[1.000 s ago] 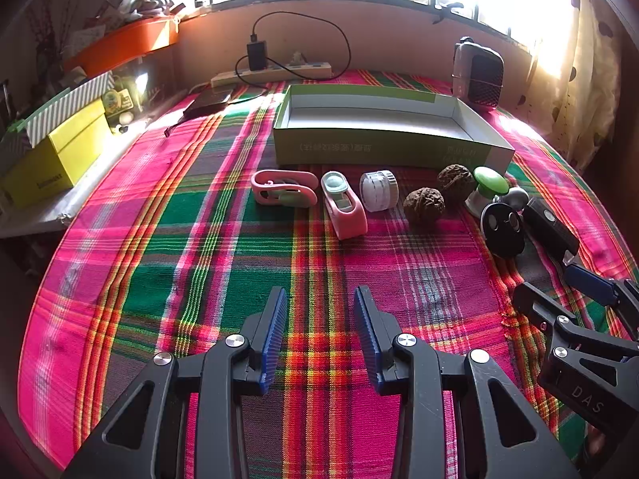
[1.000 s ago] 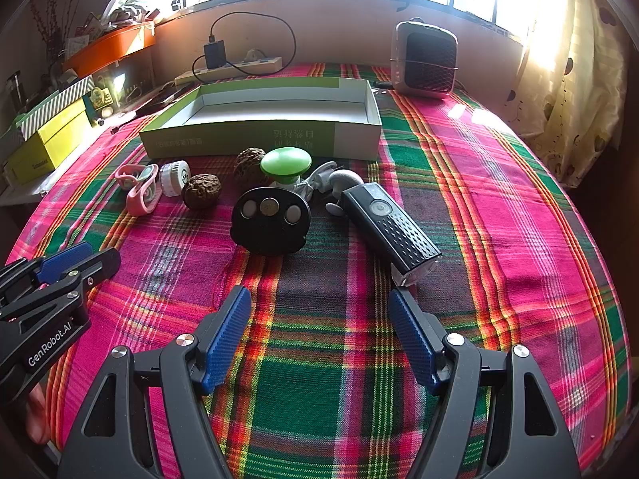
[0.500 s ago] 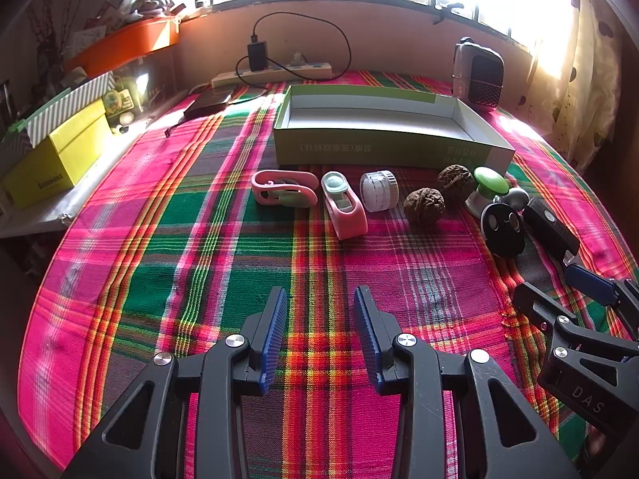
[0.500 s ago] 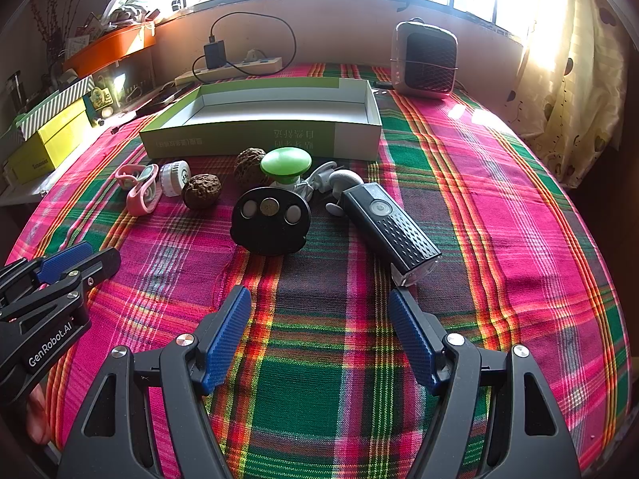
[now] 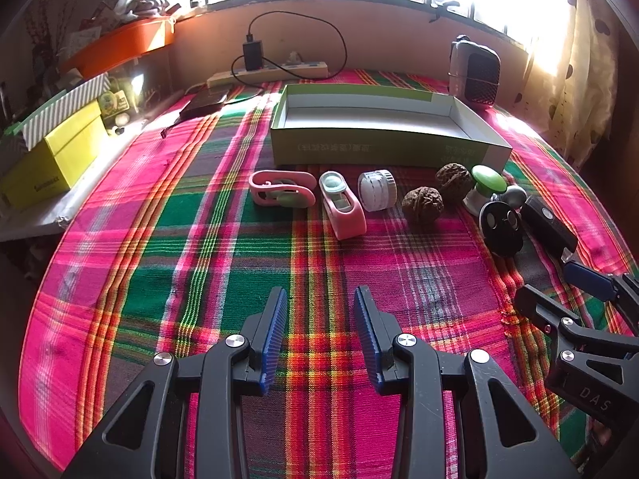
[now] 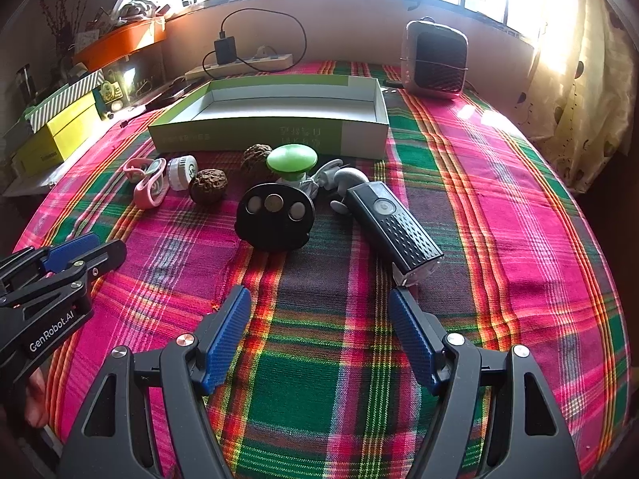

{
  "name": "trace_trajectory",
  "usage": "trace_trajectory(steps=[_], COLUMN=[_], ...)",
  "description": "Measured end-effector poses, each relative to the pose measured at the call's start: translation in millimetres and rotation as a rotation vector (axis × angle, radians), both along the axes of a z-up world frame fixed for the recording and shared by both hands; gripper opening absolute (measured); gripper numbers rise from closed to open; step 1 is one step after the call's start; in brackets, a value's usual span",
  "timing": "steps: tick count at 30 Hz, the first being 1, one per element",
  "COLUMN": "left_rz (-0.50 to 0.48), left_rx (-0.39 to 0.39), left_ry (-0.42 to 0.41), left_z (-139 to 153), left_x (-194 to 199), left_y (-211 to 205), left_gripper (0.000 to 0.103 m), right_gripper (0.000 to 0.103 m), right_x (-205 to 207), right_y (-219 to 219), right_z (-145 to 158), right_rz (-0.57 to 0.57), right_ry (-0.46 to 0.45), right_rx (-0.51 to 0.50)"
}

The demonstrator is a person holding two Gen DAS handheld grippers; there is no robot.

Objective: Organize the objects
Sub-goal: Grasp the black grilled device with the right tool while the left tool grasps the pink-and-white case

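Note:
An empty green-and-white shallow box (image 5: 383, 147) (image 6: 275, 133) lies open on the plaid cloth. In front of it runs a row of small items: a pink clip (image 5: 281, 189), a pink-and-white gadget (image 5: 342, 205), a white round jar (image 5: 376, 190) (image 6: 181, 167), two walnuts (image 5: 422, 203) (image 5: 453, 177), a green-capped massager (image 5: 488, 183) (image 6: 292, 159), a black round device (image 5: 501, 228) (image 6: 274, 215) and a black flashlight (image 5: 549, 230) (image 6: 393, 226). My left gripper (image 5: 320, 299) hovers open over bare cloth, nearer than the row. My right gripper (image 6: 321, 299) stands open just short of the flashlight's end, holding nothing.
A grey speaker-like box (image 6: 435, 60) stands at the back right, a power strip with charger (image 5: 271, 70) along the far wall. Yellow boxes (image 5: 52, 159) and an orange tray (image 5: 120, 46) sit on a ledge at the left. A curtain (image 6: 579, 80) hangs at the right.

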State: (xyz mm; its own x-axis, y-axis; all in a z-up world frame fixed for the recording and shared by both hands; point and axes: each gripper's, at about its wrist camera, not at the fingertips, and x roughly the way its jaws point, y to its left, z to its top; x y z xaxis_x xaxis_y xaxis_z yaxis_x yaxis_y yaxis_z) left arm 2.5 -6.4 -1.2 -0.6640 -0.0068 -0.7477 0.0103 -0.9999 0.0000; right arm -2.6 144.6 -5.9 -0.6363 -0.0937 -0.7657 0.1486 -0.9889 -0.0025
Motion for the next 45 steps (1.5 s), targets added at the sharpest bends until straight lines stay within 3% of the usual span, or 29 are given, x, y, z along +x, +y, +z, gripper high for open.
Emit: trace_trajectory(steps=[10,15,19,29,45], left_rz=[-0.037,-0.051,-0.067,-0.104,-0.055], left_rx=[0.029,0.069,0.107,0.172,0.076], left_ry=[-0.015,-0.022,-0.030,-0.052,-0.073], left_z=[0.2,1.1,1.7,3.9,3.1], left_x=[-1.3,-2.9,-8.0,-30.8,-71.2], left_y=[-2.7,-7.3,-11.2,-6.9,-3.0], left_gripper=[0.033,0.033,0.033,0.034,0.034], right_gripper=[0.072,0.072,0.072,0.072,0.065], right_x=[5.3,5.3,-5.7,-33.8,-53.5], right_y=[14.6,28.9,43.0,50.9,47.9], right_z=[4.6,9.7,8.7,-0.4,-0.9], right_rz=[0.032,0.010,-0.033,-0.017,0.019], right_ry=[0.016,0.043,0.031,-0.031,-0.039], right_rx=[-0.025,0.012,0.029,0.006,0.005])
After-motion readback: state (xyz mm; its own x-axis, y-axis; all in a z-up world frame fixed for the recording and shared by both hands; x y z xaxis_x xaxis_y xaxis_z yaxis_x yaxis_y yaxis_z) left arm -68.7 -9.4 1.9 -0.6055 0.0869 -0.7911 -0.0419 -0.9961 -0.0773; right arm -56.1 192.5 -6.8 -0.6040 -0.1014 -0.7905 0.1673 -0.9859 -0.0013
